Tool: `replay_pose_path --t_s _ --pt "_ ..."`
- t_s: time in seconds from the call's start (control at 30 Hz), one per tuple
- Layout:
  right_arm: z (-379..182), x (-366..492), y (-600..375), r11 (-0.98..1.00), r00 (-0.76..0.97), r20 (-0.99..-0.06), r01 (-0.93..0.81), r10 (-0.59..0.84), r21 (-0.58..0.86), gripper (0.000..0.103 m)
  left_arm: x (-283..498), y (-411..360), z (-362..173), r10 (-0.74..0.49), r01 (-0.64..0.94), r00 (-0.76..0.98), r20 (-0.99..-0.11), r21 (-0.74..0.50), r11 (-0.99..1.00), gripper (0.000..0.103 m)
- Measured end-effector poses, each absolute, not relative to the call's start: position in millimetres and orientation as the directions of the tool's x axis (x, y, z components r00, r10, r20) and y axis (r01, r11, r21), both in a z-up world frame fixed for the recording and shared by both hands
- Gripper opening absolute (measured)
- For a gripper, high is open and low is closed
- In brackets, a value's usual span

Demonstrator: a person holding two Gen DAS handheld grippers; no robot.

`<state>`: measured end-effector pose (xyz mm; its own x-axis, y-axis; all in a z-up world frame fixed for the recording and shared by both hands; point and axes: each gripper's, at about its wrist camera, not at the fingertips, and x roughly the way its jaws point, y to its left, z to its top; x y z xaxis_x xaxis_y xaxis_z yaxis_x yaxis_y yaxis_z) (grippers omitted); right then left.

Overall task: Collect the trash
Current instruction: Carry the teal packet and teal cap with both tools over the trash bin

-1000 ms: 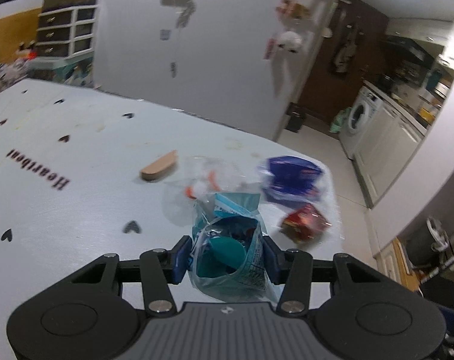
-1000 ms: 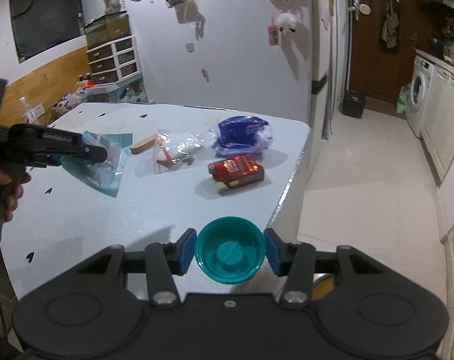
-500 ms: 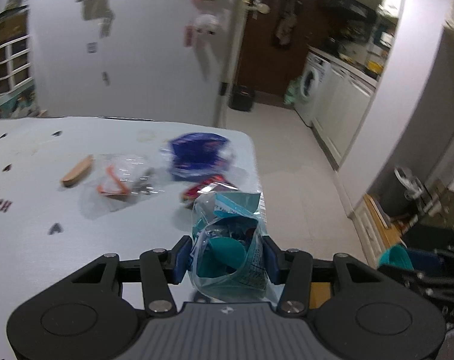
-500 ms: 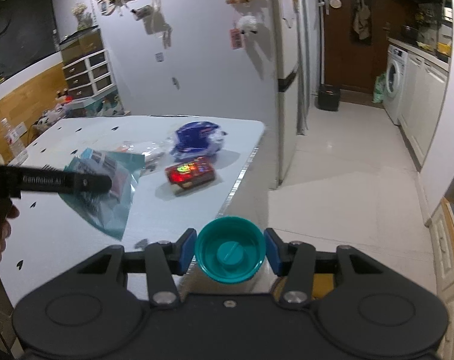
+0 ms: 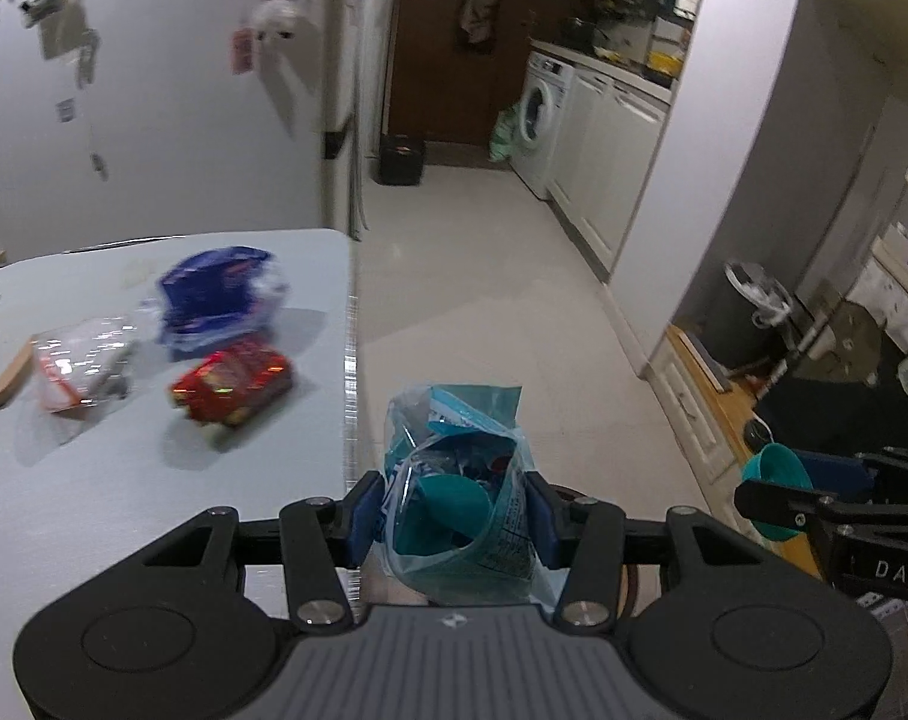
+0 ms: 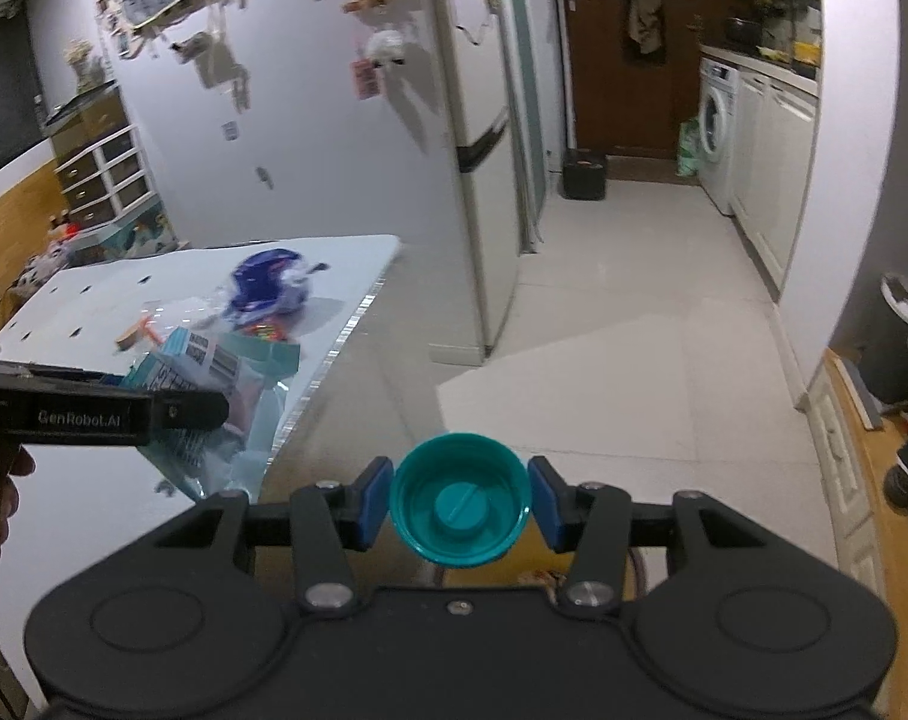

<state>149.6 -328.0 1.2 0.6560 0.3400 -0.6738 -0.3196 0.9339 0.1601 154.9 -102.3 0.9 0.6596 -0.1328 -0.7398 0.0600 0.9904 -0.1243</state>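
My left gripper (image 5: 454,516) is shut on a clear and teal plastic bag (image 5: 457,480) with something teal inside, held just past the table's right edge. It also shows in the right wrist view (image 6: 214,384). My right gripper (image 6: 460,501) is shut on a teal round lid (image 6: 460,501), held over the floor; it shows in the left wrist view (image 5: 775,489) at right. On the pale table (image 5: 124,480) lie a red wrapper (image 5: 232,384), a blue bag (image 5: 220,294), a clear wrapper (image 5: 79,360) and a wooden stick (image 5: 10,375).
A dark trash bin with a white liner (image 5: 748,312) stands on the floor at right, also in the right wrist view (image 6: 907,336). A fridge (image 6: 490,150) stands beyond the table. White tiled floor (image 6: 634,330) leads to a washing machine (image 6: 715,120) and cabinets.
Both grippers have swung right, off the table and toward the open floor and bin side. The bag and the lid stay gripped. The table trash has slid to the left of view.
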Motion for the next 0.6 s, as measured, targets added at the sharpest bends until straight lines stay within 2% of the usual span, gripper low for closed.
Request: replay_pose_path --t_s 0.37,0.6 --pt "-29 170 -390 0.955 0.622 -0.728 -0.239 0.290 0.177 0.050 192 -172 -35 -0.208 0.137 0.569 -0.795 -0.158 0.978 0.050" --pt "-57 193 -411 0.959 0.572 -0.771 -0.211 0.279 0.190 0.050 218 -200 -77 -0.201 0.148 0.479 -0.854 -0.147 0.978 0.050"
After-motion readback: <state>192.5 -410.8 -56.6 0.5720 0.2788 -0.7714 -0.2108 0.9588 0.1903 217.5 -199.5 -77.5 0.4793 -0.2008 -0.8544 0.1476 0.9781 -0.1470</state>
